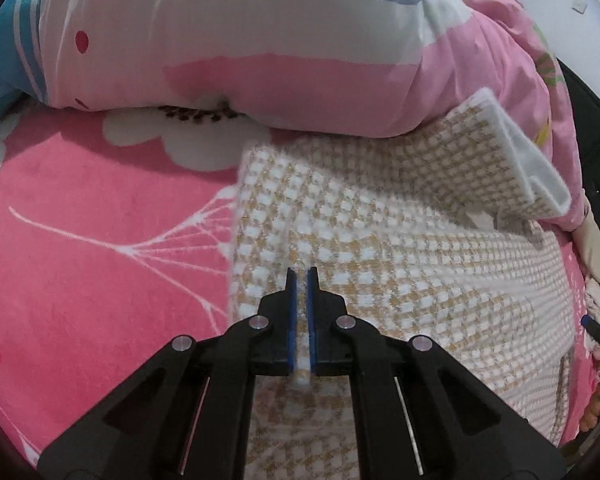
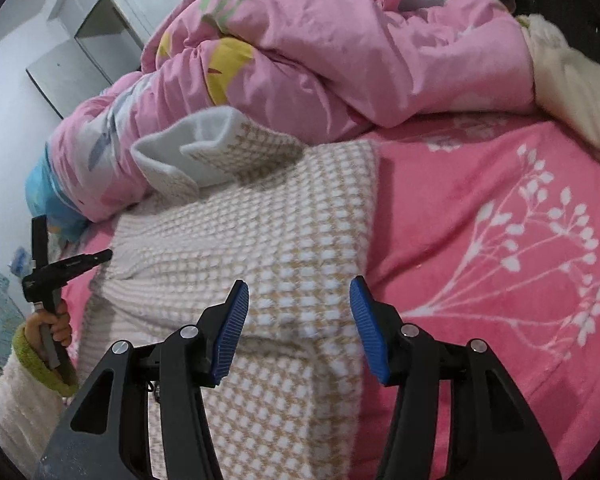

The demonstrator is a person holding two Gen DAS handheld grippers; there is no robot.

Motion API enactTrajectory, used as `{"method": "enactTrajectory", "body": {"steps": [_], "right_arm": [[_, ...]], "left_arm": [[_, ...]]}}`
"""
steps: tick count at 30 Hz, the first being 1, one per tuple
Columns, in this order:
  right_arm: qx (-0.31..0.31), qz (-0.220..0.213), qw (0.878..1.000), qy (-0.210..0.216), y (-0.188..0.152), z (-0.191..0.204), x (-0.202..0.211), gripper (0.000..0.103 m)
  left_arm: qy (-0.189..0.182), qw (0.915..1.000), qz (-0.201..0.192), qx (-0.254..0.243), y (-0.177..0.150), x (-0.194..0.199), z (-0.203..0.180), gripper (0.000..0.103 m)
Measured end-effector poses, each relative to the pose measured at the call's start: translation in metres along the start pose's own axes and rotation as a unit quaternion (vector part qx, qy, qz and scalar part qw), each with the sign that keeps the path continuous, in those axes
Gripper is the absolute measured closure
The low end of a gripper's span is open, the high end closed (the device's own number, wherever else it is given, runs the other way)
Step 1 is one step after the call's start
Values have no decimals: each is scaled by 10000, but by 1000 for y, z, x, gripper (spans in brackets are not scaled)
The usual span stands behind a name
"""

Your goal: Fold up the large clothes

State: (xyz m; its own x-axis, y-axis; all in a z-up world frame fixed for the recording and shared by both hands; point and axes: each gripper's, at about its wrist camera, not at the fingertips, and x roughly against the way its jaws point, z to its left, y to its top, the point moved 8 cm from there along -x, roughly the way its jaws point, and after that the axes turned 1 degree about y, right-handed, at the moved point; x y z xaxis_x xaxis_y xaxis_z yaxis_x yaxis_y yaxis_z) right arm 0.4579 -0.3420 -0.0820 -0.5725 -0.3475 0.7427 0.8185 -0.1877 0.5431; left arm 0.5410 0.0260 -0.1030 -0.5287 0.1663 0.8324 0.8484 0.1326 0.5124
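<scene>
1. Garment: a large piece of tan-and-white checked fleece with a plain white lining, lying spread on the pink flowered bed directly under and ahead of both grippers.
2. Left gripper: its blue pads are pressed nearly together, with a thin ridge of the checked fabric pinched between them. From this gripper the cloth runs forward and off to the right; its near left edge lies just left of the fingertips, with bare bed beyond.
3. Right gripper: the jaws stand spread about halfway with nothing between them, hovering above the fabric. The garment's right edge runs just beside the right-hand finger, and the cloth extends forward and to the left from there.
4. Relation that matters: the long axis of the garment seems to run away from both grippers toward the heaped pink duvet. The far end, a turned-back flap showing white lining, rests against that duvet. The left gripper already has a hold, so I judge the right one must still take a matching grip on its own side before a fold can be carried.
5. Hard to make out: what kind of garment this is. The near hem falls below both views, the far end is partly tucked against the duvet, and how many layers the left gripper pinches cannot be told.
6. In the right wrist view a hand in a fluffy sleeve grips a handle at far left.
</scene>
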Motion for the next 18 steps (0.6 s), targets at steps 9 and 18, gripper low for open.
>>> {"method": "enactTrajectory", "body": {"steps": [9,18], "right_arm": [[1435,323,9877,-527,-13,46,-36,52],[949,696,9919,-481,-5,32,-27,52]], "left_arm": [[-258,9954,-612,-688,-2,51,-32,77],[224,9957,-89,-893,-33,28,-18,72]]}}
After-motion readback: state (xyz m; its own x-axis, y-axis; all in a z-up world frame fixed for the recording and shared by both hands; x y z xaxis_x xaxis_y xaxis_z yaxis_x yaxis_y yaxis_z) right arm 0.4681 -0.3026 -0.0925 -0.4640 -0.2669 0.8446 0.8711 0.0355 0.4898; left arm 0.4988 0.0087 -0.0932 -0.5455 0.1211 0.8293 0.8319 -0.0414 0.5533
